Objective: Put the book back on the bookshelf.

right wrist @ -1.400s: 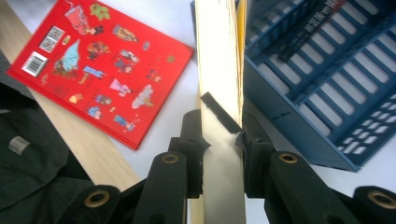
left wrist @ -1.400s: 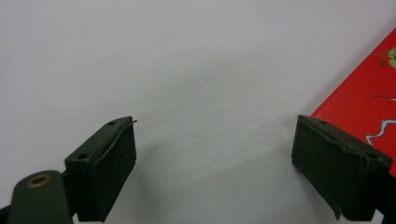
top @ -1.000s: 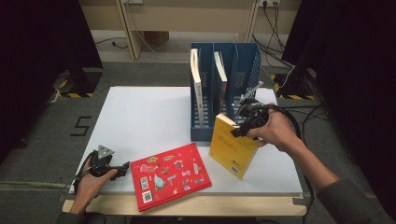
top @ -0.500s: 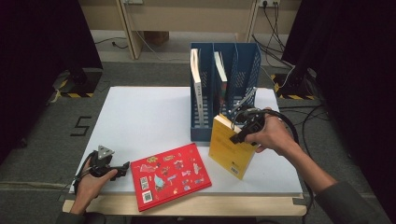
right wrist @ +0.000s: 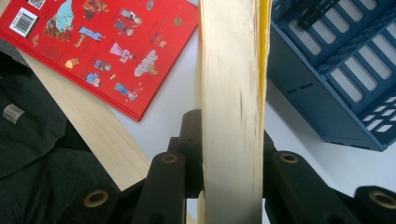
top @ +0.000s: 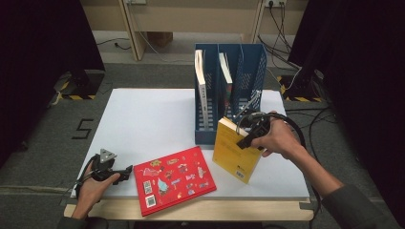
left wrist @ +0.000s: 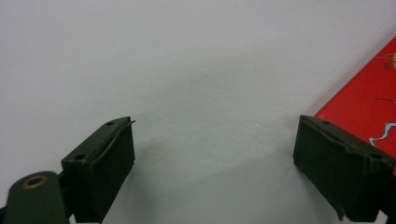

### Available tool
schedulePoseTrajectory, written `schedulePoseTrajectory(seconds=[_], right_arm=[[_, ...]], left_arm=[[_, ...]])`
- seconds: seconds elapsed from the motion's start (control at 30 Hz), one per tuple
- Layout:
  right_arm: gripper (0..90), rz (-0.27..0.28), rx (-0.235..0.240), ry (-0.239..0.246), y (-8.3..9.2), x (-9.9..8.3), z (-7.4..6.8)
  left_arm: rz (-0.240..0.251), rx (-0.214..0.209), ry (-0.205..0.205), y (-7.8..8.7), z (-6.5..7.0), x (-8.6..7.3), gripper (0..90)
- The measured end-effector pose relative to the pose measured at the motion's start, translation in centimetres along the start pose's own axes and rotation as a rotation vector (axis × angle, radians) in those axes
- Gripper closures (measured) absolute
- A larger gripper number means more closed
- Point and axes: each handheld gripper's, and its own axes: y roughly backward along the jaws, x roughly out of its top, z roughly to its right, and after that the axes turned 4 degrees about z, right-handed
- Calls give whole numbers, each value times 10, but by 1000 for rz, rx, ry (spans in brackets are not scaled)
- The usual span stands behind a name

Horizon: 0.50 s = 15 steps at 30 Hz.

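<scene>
Books are my job here. My left hand-held gripper (top: 114, 175) rests on the near edge of the bench (top: 143, 119), jaws wide with nothing in them, just beside the red book (top: 174, 179) lying flat. My right hand-held gripper (top: 248, 138) has just squeezed tighter on the yellow book (top: 234, 150). A second ago the book leaned lower; now it stands steeper, top edge pinched, bottom corner on the bench. I think it is nearly ready to lift. Behind it waits the blue file rack (top: 248, 62), holding two books.
</scene>
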Motion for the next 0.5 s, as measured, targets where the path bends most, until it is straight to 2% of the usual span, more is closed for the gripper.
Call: schedulePoseTrajectory(seconds=[0.1, 0.2, 0.5], right_arm=[[755, -2, 4, -2, 1, 0, 4], [756, -1, -13, -7, 6, 0, 10], [756, -2, -70, -13, 41, -1, 19]], left_arm=[[0, -1, 2, 0, 0, 0, 118], [0, -1, 2, 0, 0, 0, 116], [0, 0, 2, 0, 0, 0, 110]])
